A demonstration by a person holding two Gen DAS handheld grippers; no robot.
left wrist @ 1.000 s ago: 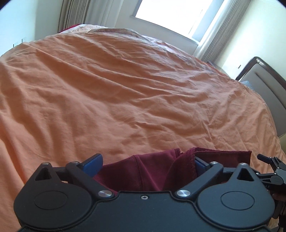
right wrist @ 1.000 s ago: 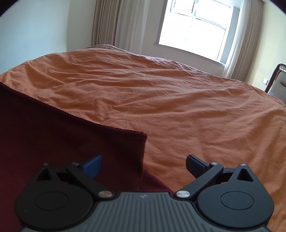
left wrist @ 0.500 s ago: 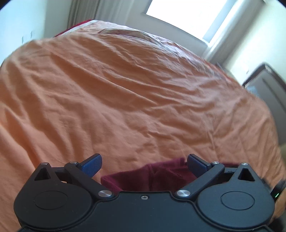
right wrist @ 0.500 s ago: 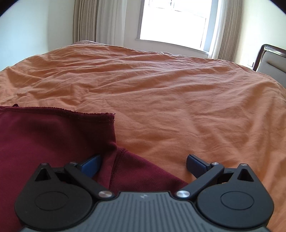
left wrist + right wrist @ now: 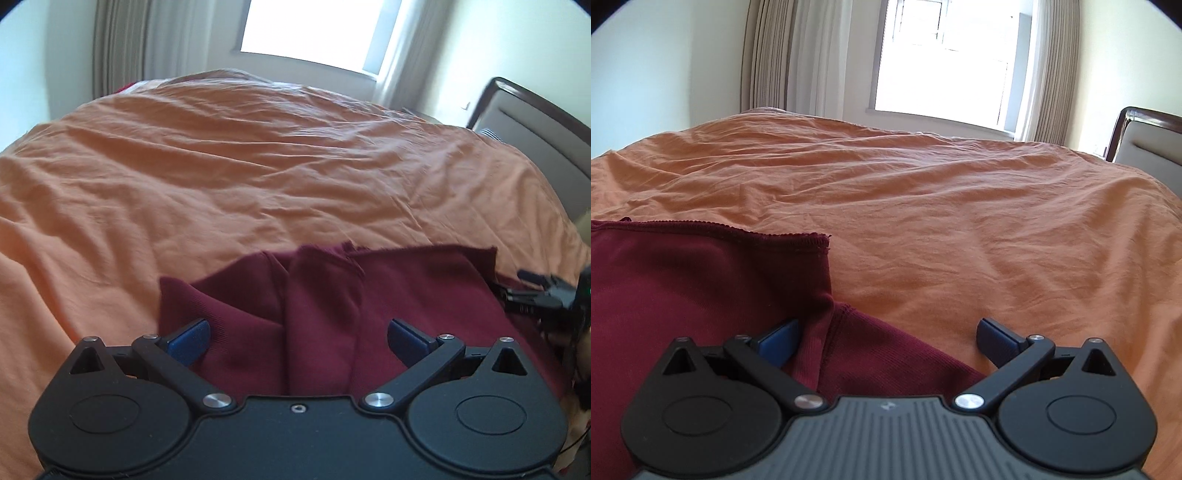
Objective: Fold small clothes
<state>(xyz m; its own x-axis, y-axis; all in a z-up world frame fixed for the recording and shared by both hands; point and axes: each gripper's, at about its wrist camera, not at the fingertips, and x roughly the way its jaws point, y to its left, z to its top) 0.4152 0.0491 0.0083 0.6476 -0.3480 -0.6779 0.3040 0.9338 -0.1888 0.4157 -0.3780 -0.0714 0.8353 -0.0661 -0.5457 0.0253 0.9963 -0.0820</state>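
The maroon knit garment [image 5: 325, 314], soft and ribbed with stitched hems, lies bunched at the near edge of the bed [image 5: 258, 166]. Left gripper [image 5: 298, 334] and right gripper [image 5: 888, 338] both gape, holding nothing. Pinching one layer only would likely drag the fold askew across the wrinkled orange sheet.

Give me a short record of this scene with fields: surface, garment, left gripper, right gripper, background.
surface: orange bedspread, wrinkled
garment: maroon garment, bunched in folds near the bed's front edge
left gripper: open, above the garment, holding nothing
right gripper: open, at the garment's right edge, holding nothing
background: window, curtains, headboard
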